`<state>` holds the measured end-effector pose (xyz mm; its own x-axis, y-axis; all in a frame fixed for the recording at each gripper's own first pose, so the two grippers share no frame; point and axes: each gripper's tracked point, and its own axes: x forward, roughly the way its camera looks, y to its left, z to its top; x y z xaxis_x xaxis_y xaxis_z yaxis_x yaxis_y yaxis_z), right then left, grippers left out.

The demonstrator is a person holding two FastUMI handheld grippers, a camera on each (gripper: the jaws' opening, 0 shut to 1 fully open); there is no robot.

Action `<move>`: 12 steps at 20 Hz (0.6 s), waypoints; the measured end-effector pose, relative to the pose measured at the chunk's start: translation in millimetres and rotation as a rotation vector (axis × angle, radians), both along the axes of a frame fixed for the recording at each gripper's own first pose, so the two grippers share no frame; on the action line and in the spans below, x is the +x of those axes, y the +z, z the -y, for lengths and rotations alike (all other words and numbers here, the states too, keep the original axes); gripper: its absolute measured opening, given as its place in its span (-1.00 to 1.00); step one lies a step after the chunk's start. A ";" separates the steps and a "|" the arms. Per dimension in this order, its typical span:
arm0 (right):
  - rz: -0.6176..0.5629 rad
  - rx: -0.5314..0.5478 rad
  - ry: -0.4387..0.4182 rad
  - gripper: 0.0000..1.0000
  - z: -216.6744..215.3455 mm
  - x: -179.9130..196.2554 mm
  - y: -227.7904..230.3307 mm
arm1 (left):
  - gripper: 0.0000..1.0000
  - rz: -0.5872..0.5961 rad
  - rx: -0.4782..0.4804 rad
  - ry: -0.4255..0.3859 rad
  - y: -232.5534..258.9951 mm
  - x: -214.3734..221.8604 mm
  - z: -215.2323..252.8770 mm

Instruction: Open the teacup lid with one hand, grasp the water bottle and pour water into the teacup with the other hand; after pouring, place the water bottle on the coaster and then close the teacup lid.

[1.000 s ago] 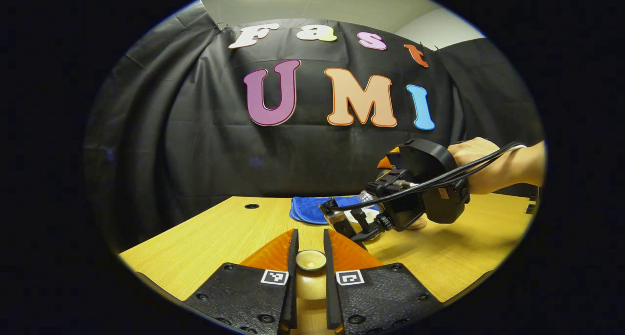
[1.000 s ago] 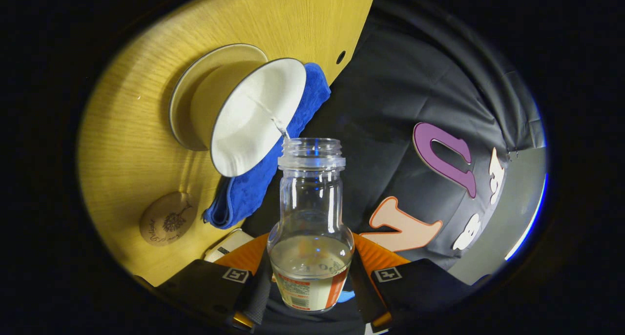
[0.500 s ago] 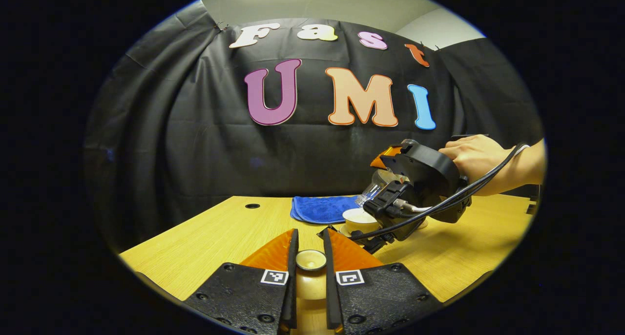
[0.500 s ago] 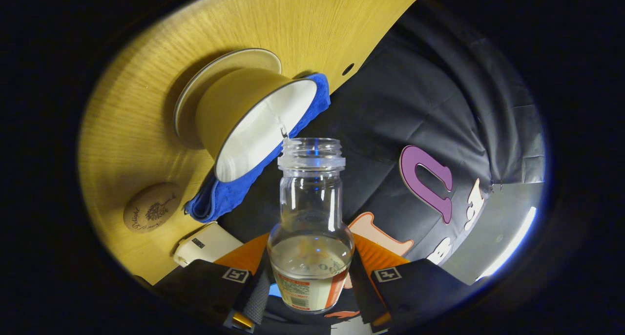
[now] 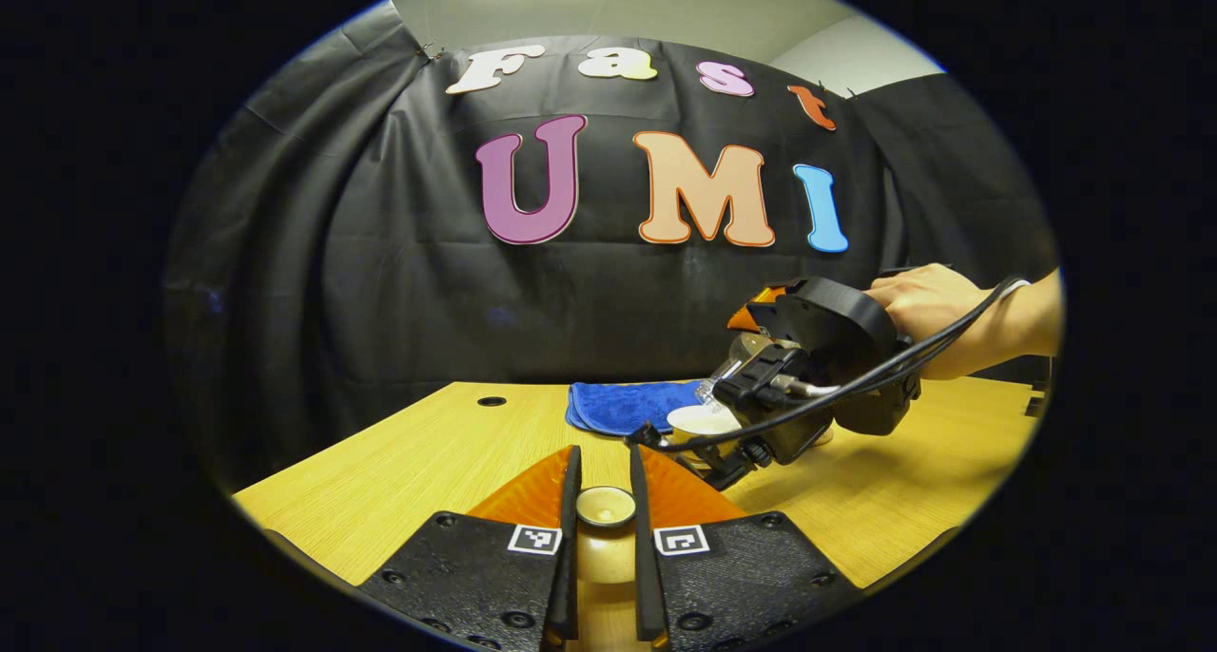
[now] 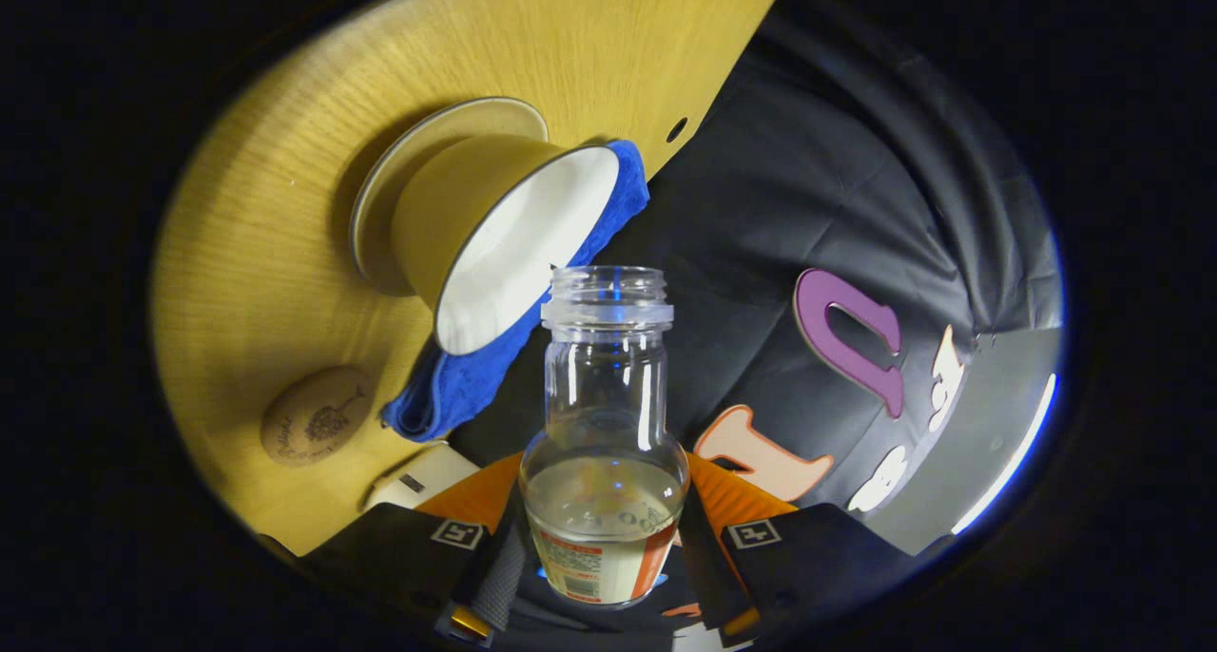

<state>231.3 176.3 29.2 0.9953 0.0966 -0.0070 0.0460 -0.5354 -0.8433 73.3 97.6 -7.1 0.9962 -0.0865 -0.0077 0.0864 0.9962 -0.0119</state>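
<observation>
Fingers of right gripper (image 6: 594, 562) clamped on clear plastic water bottle (image 6: 606, 424) — tilted, mouth beside open tan teacup (image 6: 504, 229) on saucer, mid-desk, for pouring. Left gripper (image 5: 604, 528) pinches tan lid knob (image 5: 605, 506), holding lid clear. Round wooden coaster (image 6: 318, 427) waits beside.

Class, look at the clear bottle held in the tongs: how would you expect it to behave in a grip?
The bottle looks like smooth clear plastic, so probably slippery. Only a little water sits at its base, so it is likely light. Its open mouth would spill if tipped further.
</observation>
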 end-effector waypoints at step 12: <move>-0.339 1.053 -0.139 0.51 28.5 -15.3 -27.9 | -0.59 0.000 0.002 0.004 0.7 0.2 -1.1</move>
